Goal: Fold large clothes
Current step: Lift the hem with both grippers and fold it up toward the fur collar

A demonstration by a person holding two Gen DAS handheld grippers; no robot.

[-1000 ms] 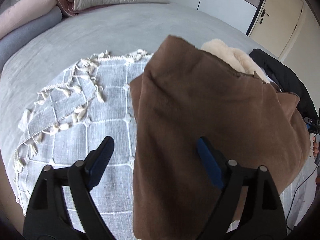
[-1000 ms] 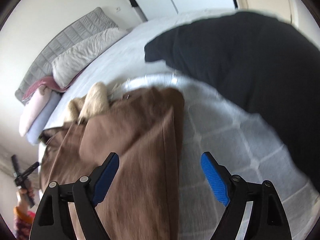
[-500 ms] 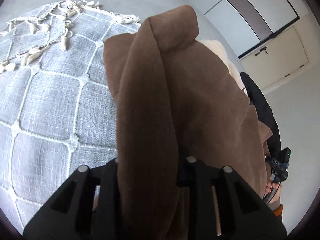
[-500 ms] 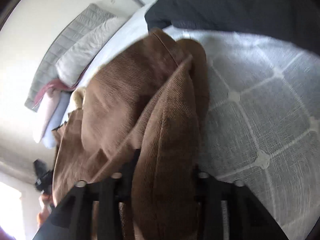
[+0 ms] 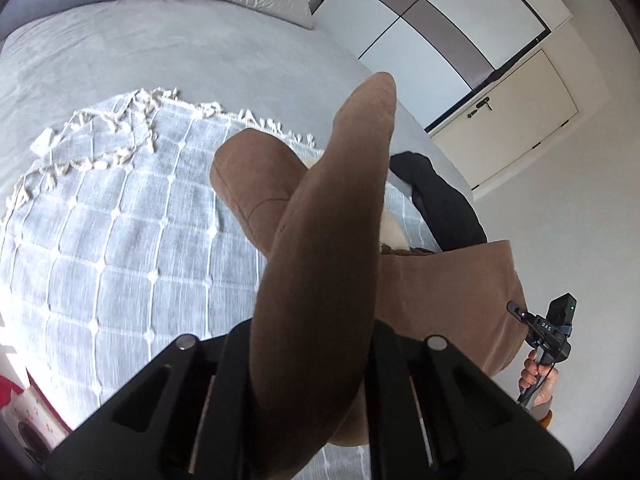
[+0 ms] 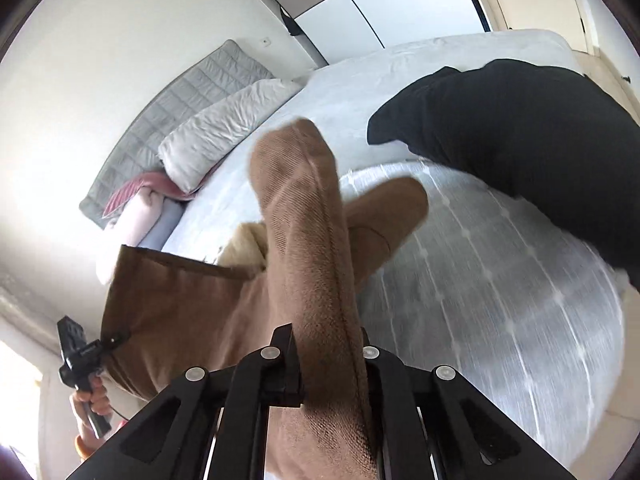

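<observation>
A large brown corduroy coat with cream fleece lining hangs lifted above the bed. My left gripper is shut on one bunched edge of it; the fabric rises up between the jaws and hides the fingertips. My right gripper is shut on another edge of the same coat. The stretch between the two grips hangs taut, while the far part with the lining rests on the blue-grey checked throw. Each view shows the other gripper, held in a hand.
The throw with white tassels covers the grey bed. A black garment lies on the bed beyond the coat. Pillows and rolled bedding sit at the headboard. Wardrobe doors stand behind.
Both grippers went from open above the coat to shut on its edges, then lifted it up off the throw.
</observation>
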